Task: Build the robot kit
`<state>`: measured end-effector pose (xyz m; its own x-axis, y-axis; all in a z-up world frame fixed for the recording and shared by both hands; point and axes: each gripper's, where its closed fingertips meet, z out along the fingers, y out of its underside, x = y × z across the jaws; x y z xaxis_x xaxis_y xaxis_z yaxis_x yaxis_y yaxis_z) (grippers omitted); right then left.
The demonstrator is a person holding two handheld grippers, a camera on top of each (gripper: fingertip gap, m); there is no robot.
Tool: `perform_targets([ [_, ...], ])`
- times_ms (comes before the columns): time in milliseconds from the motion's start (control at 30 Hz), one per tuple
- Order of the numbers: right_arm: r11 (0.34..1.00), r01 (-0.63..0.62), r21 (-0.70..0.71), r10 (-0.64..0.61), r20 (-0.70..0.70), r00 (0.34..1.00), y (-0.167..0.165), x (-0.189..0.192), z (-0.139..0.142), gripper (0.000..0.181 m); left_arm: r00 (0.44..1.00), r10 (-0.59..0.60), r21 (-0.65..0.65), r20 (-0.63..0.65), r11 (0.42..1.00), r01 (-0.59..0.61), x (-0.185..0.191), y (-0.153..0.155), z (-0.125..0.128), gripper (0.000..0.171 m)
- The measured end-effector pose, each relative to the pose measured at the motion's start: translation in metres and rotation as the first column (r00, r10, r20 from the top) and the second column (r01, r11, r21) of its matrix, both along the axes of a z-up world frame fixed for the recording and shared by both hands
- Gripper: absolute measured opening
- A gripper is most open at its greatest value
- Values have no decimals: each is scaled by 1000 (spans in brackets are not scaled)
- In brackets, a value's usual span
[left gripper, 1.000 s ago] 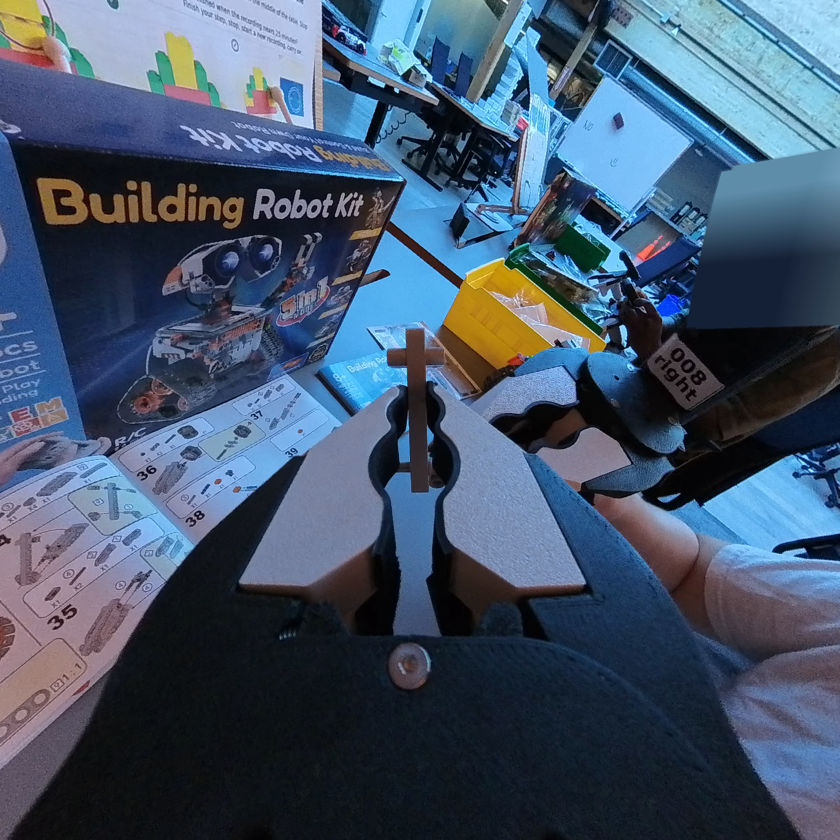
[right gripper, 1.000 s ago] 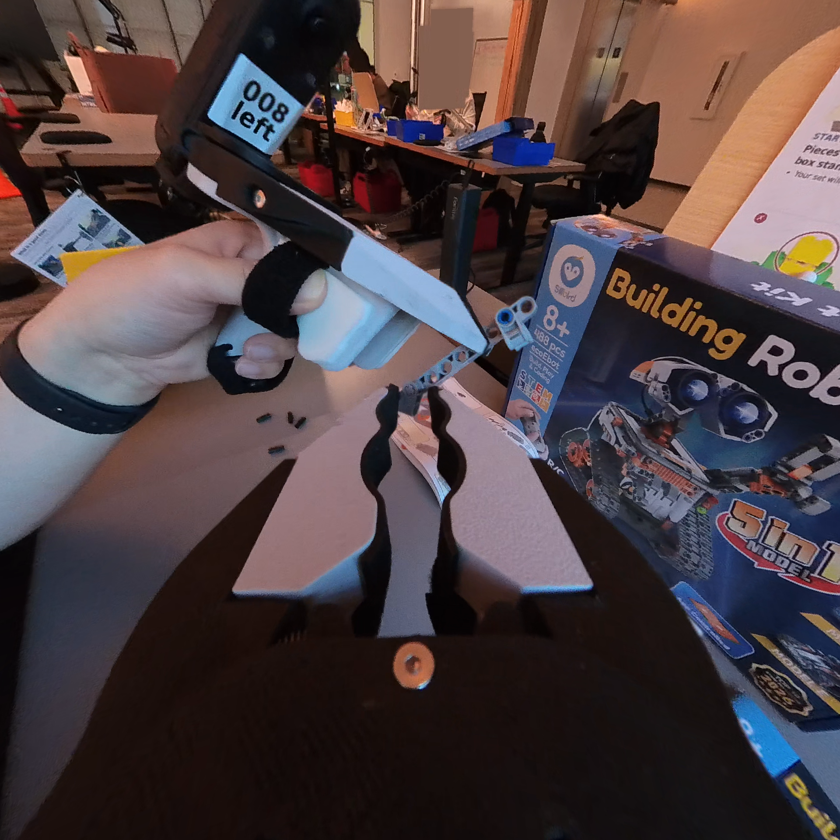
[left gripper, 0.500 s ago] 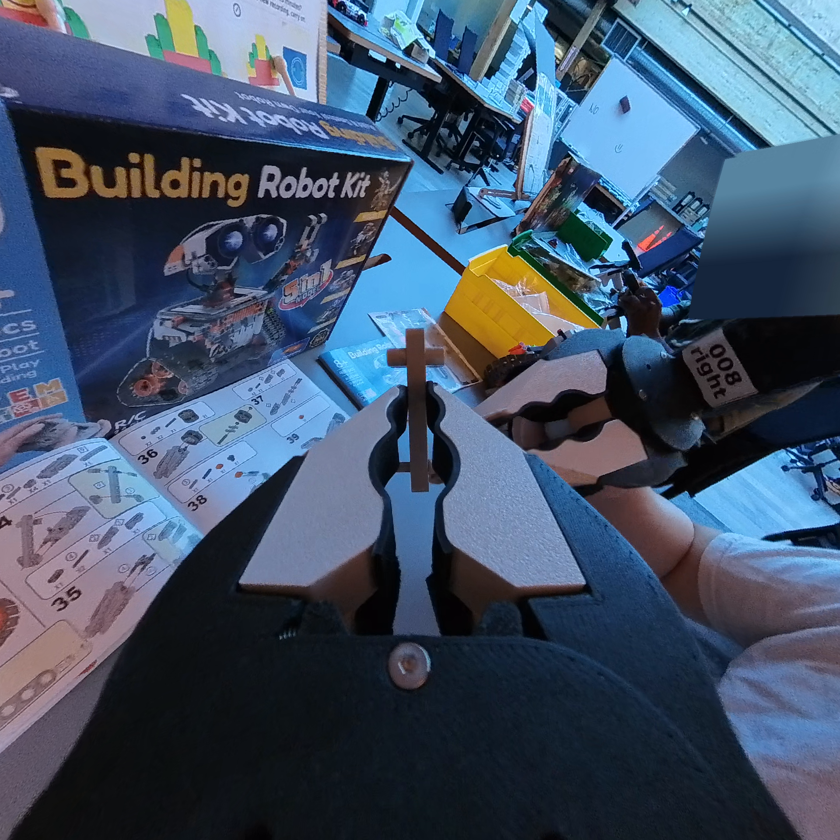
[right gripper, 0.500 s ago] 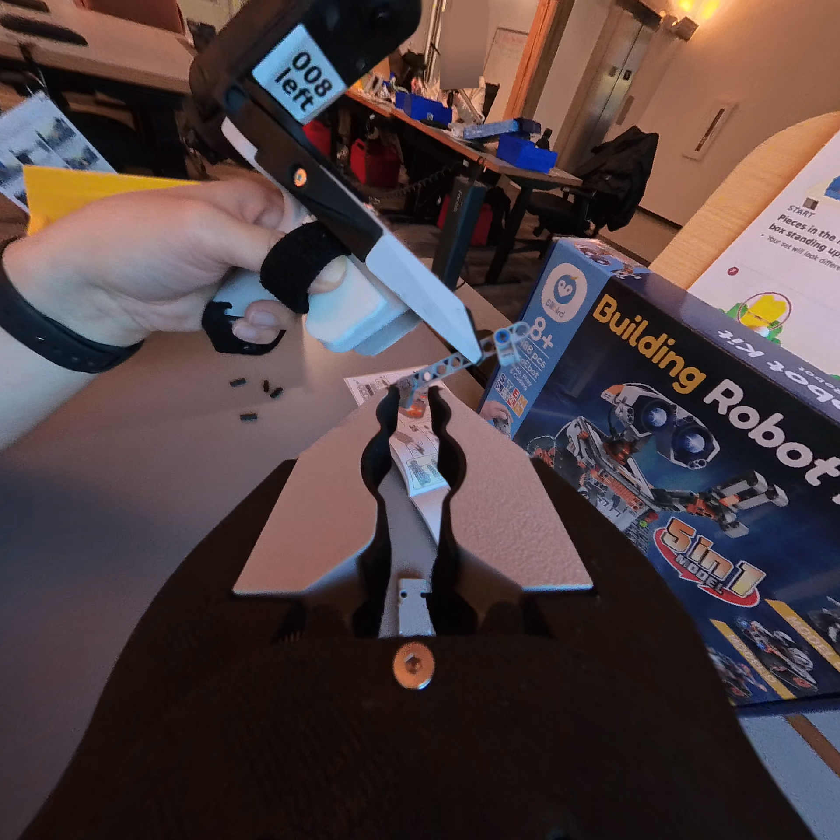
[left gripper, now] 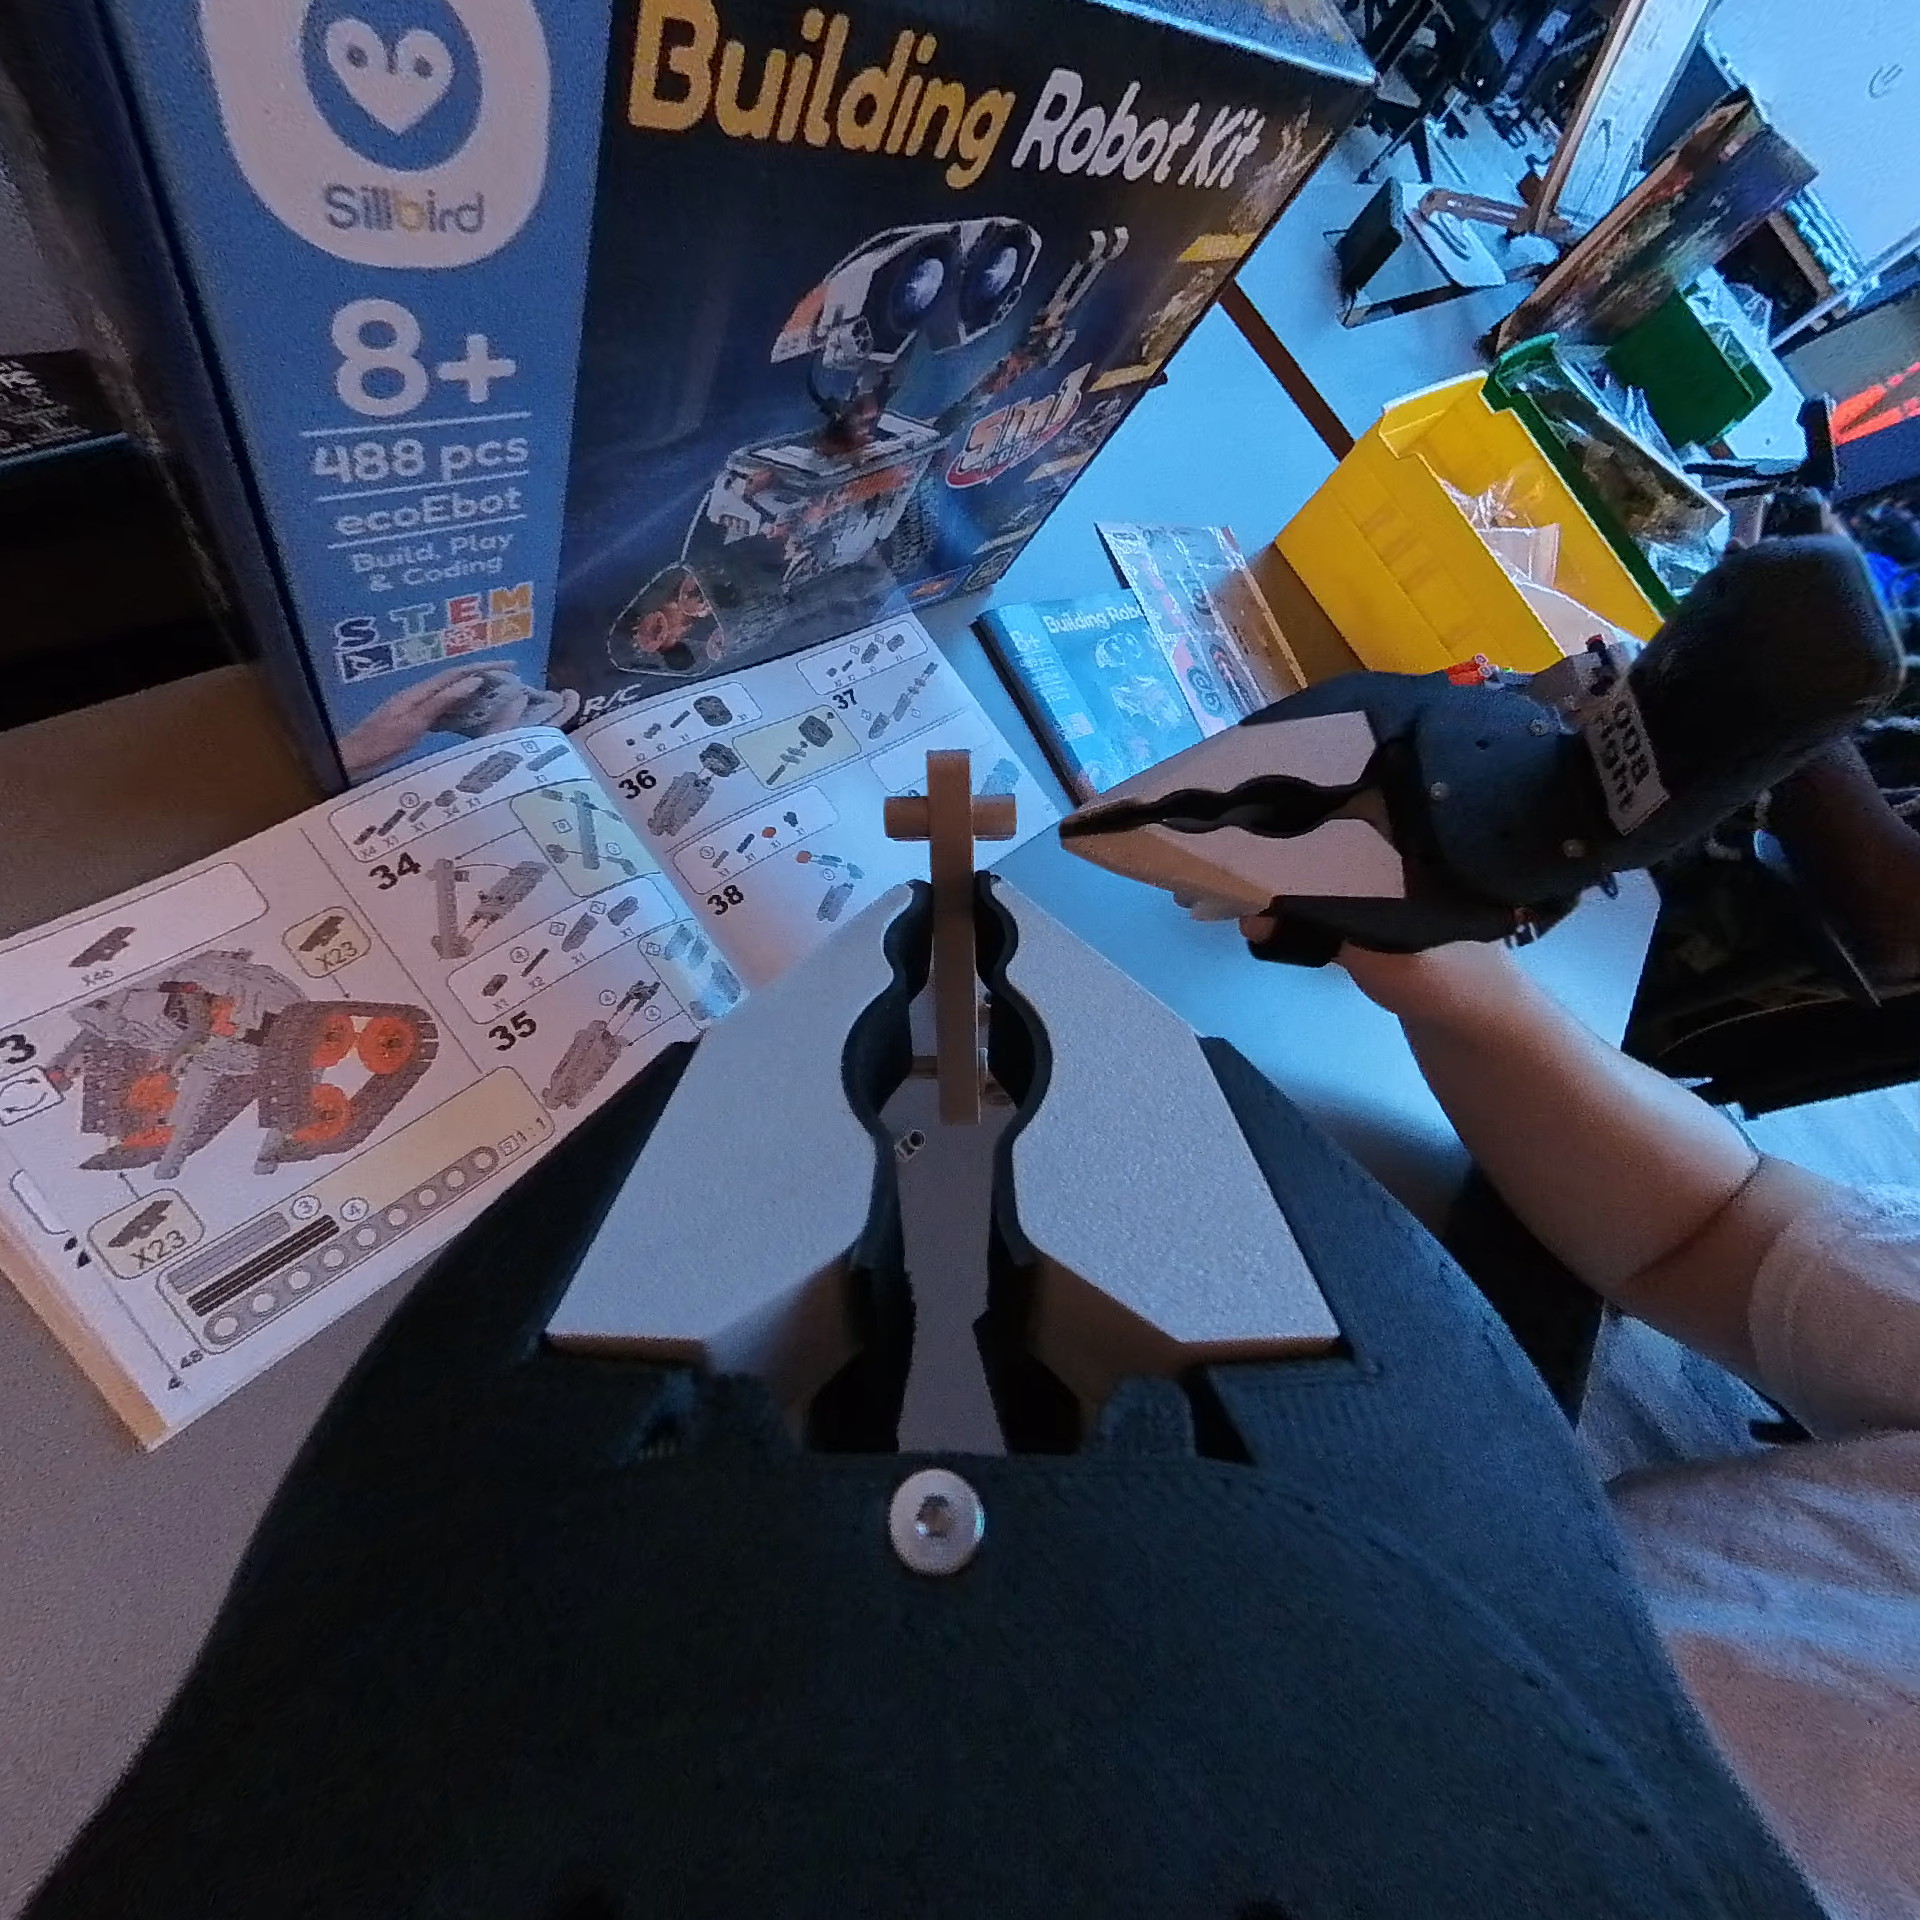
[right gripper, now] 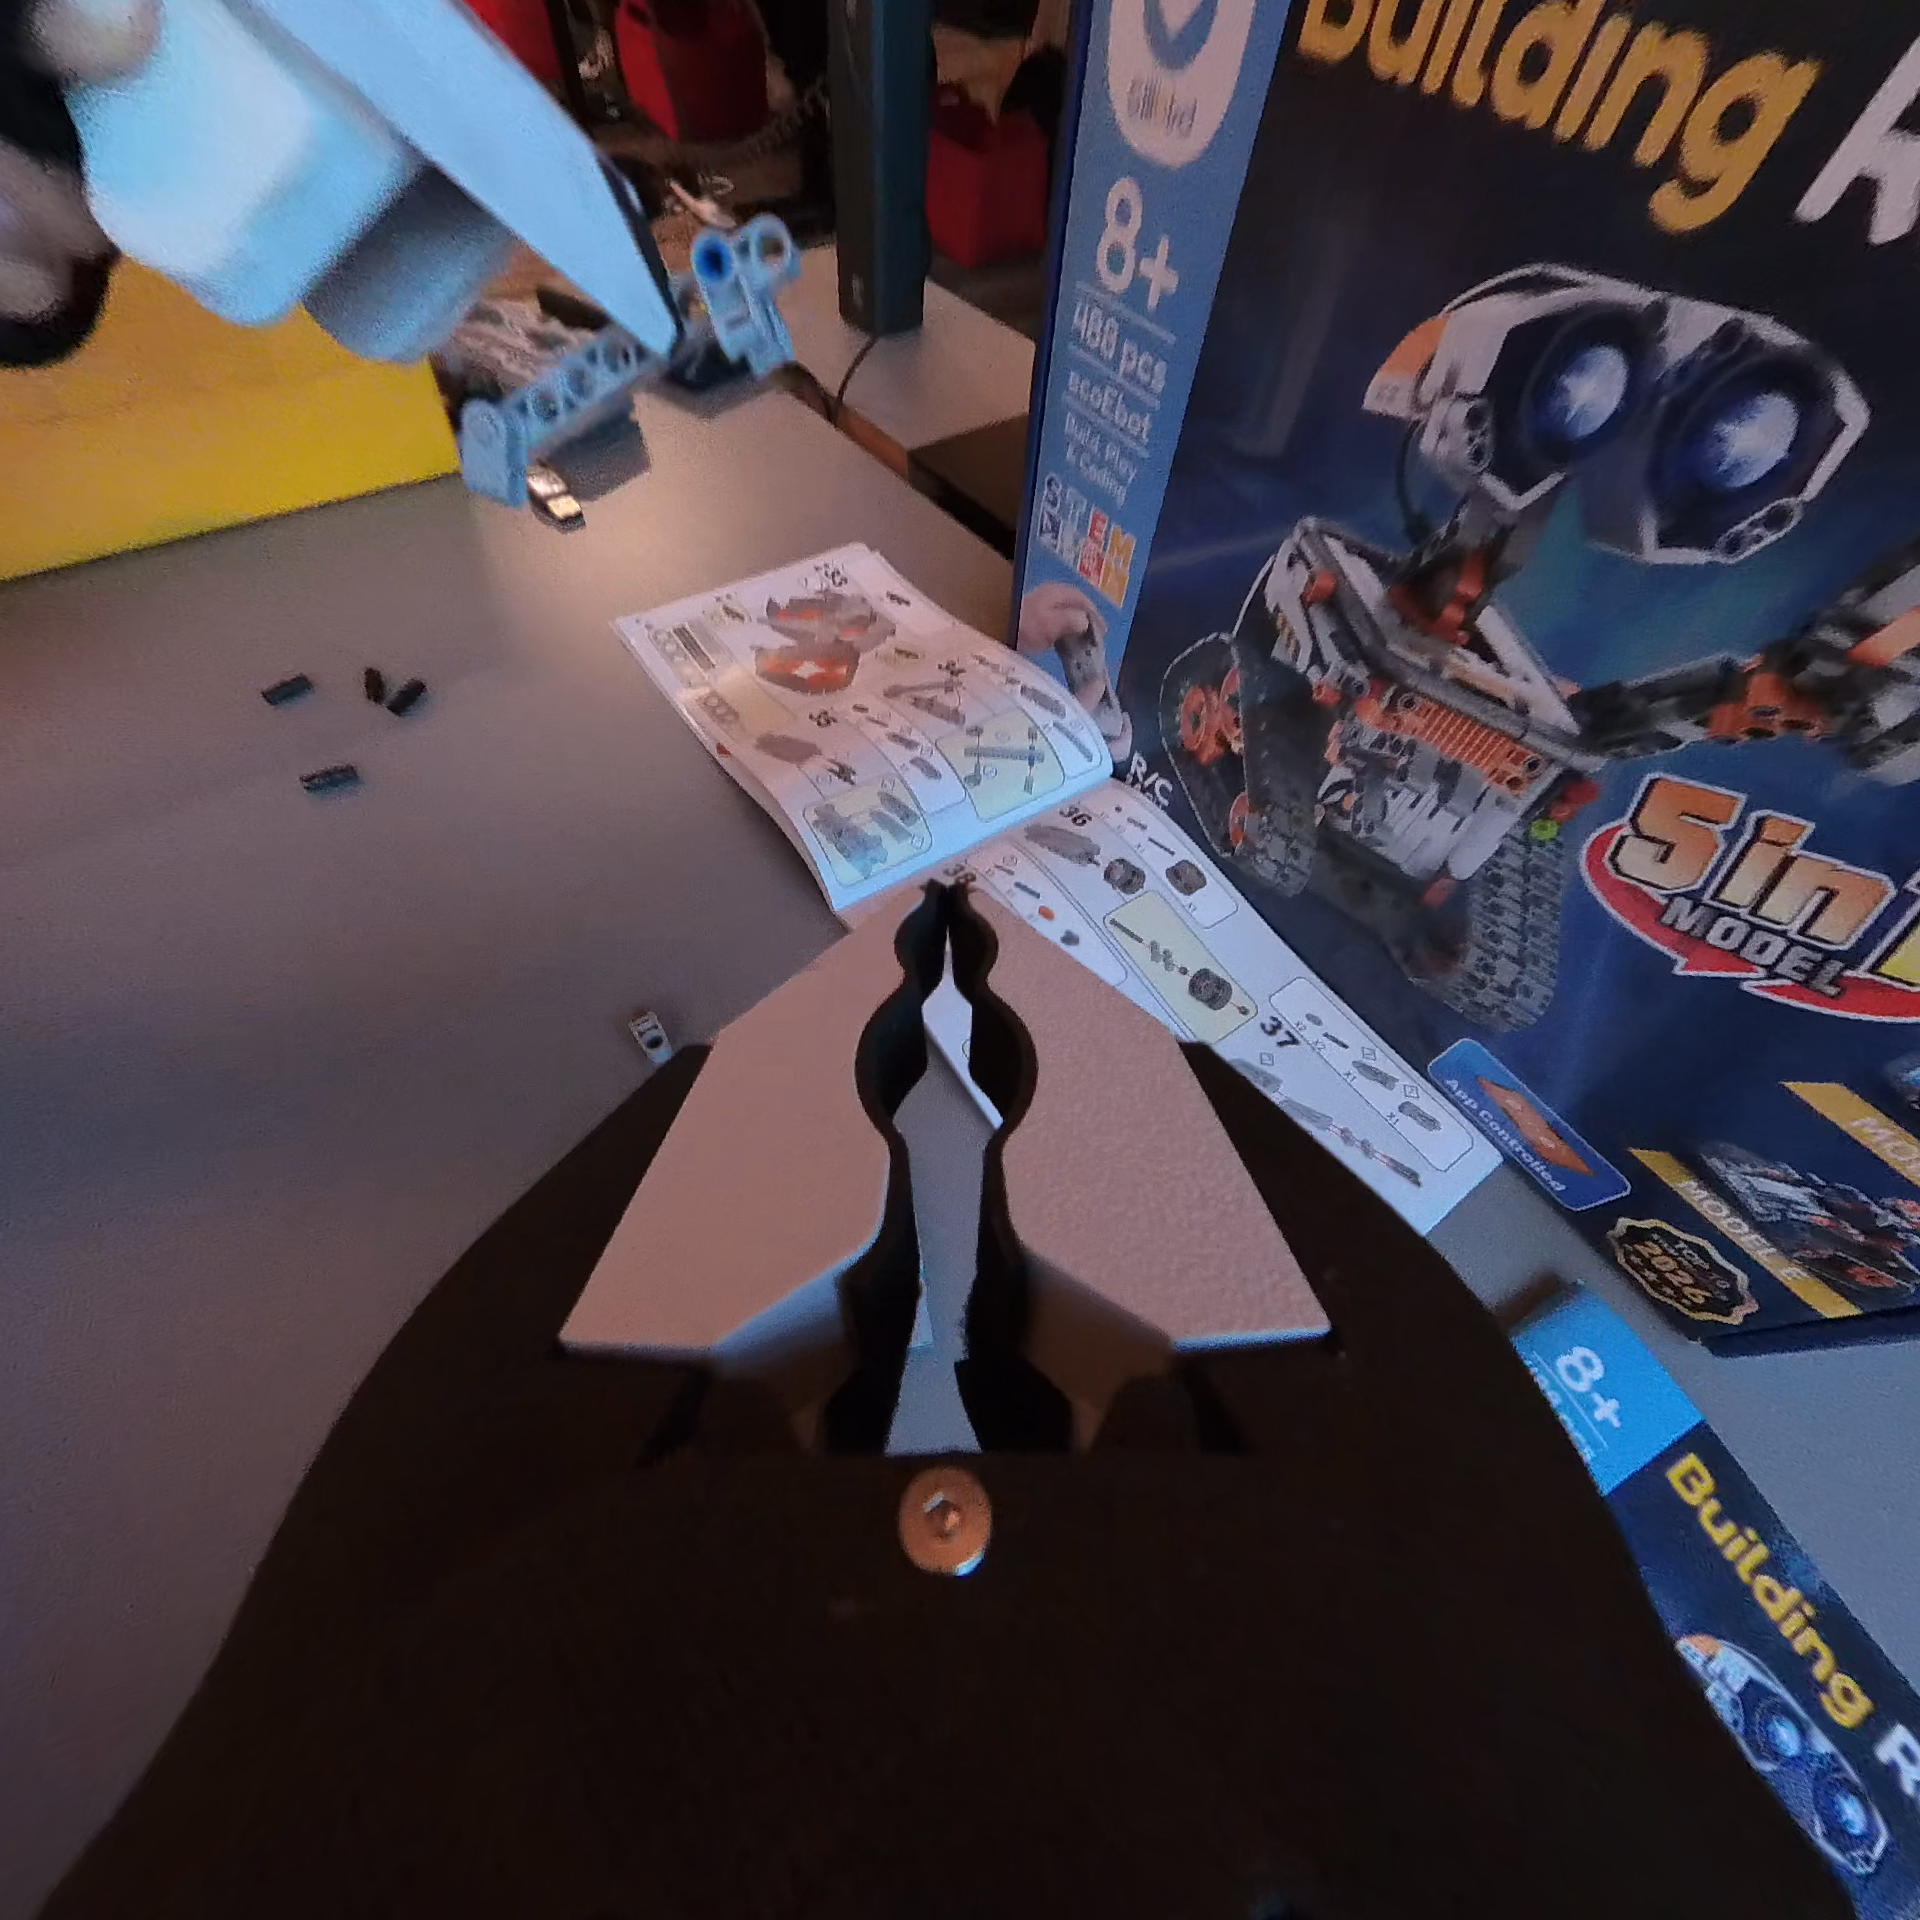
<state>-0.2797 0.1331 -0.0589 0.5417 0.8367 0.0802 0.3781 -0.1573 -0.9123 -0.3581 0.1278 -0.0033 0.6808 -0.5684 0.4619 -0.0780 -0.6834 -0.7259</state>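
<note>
Left gripper (left gripper: 951, 894): clenched on a grey perforated beam (left gripper: 951, 935) with a crosspiece, held upright above the open instruction booklet (left gripper: 416, 987). Right gripper (right gripper: 943, 899): tips closed together, nothing between them, over the booklet's near page. Behind: kit box (right gripper: 1455, 520) upright on the worktop (right gripper: 312, 987); small black pins (right gripper: 332, 727) loose at left; yellow bin (left gripper: 1455, 551).
</note>
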Motion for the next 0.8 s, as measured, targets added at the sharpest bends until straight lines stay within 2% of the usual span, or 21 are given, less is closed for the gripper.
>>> perform_targets([
  [100, 1000, -29, -3, 29, -11, 1000, -5, -6, 0, 0, 1000, -1, 2, 16, 1000, 1, -1, -1, 3, 5],
  [233, 978, -210, 11, 207, -227, 952, -43, -34, 40, 0, 999, -4, 9, 48, 1000, 3, -2, -2, 10, 5],
  [300, 947, -283, 149, 318, -344, 884, -72, -45, 79, 0, 998, 5, 19, 55, 1000, -6, -5, -3, 13, 5],
  [367, 912, -276, 302, 385, -408, 828, -99, -51, 111, 0, 998, 7, 26, 62, 1000, -9, -6, -4, 17, 5],
  [433, 906, -280, 317, 384, -335, 861, -107, -64, 101, 0, 998, 8, 31, 60, 999, -10, -7, -4, 18, 5],
  [500, 899, -337, 278, 397, -195, 897, -108, -78, 66, 0, 998, 9, 32, 57, 999, -11, -7, -5, 19, 5],
  [567, 901, -347, 262, 386, -116, 915, -104, -83, 46, 0, 998, 8, 32, 54, 999, -9, -7, -5, 19, 5],
  [633, 890, -342, 301, 384, -95, 918, -106, -83, 49, 0, 998, 2, 30, 56, 1000, -4, -6, -6, 19, 5],
  [700, 882, -290, 372, 346, -94, 933, -103, -77, 64, 0, 998, -6, 26, 55, 1000, 4, -5, -7, 18, 5],
  [800, 876, -194, 441, 300, -185, 936, -97, -62, 93, 0, 999, -17, 17, 48, 1000, 16, -2, -8, 16, 5],
])
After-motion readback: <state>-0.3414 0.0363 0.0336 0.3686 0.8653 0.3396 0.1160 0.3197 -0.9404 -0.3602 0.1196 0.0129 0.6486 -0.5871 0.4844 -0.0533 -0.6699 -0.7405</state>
